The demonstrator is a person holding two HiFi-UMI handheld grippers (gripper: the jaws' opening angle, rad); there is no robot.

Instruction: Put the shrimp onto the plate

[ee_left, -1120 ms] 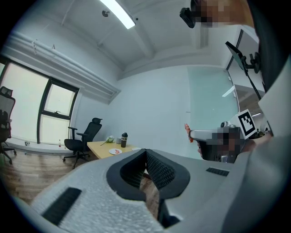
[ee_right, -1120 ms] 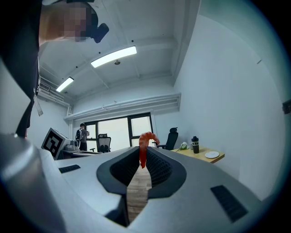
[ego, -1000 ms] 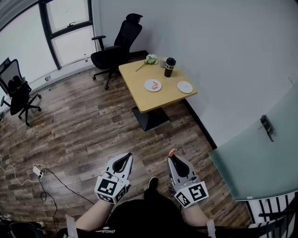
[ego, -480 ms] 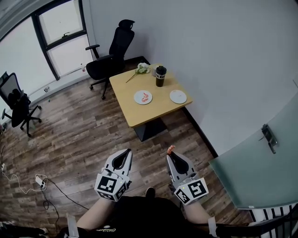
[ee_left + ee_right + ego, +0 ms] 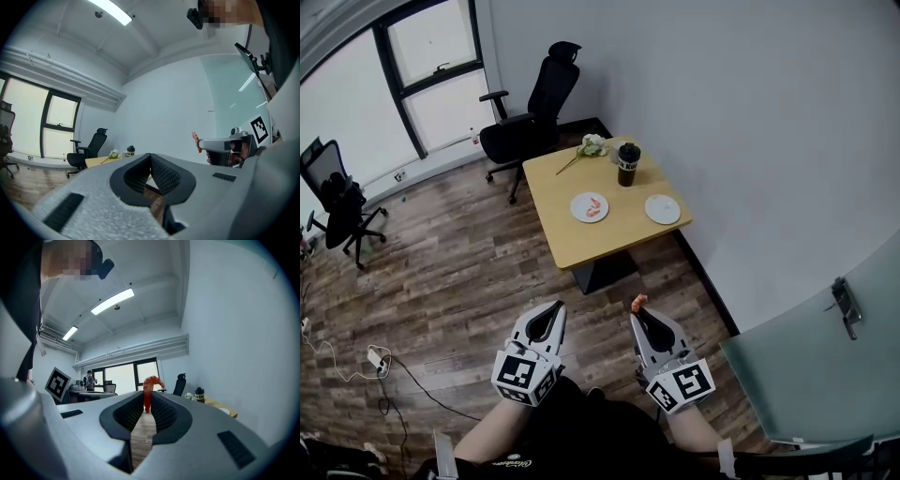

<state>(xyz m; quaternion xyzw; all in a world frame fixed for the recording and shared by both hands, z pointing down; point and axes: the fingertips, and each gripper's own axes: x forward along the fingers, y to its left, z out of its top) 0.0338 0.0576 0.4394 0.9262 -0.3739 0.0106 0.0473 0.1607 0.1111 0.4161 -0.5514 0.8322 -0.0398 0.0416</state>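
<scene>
Shift since a second ago: the surface [image 5: 581,246] sits lower, nearer the middle of the head view than it did, so the person seems to have closed on it a little. Both grippers hang in much the same low spot.
Right gripper [image 5: 638,315]: clenched on the shrimp [image 5: 638,302], which pokes up past the jaw tips, orange and curled.
Left gripper [image 5: 554,313]: jaws pressed together, nothing between them.
Where the shrimp is: in the air over the wooden floor, lower centre of frame, well apart from the surface.
Step in hand: the carry, I'd say; no placing yet.
Doing it well: keep the squeeze steady, since only one end looks pinched. Walk right up, bring the tips low over a plate's middle, then let go so the shrimp doesn't skid off the rim.
Plates: two. The left plate [image 5: 578,212] already carries something pink, and the right plate [image 5: 662,209] is bare white.
Shrimp count: one in the gripper; what lies on the left plate is too small to count.
Others: one dark cup [image 5: 627,164], one bunch of flowers [image 5: 593,144], and two black office chairs, the top chair [image 5: 530,114] and the left-edge chair [image 5: 342,192].
</scene>
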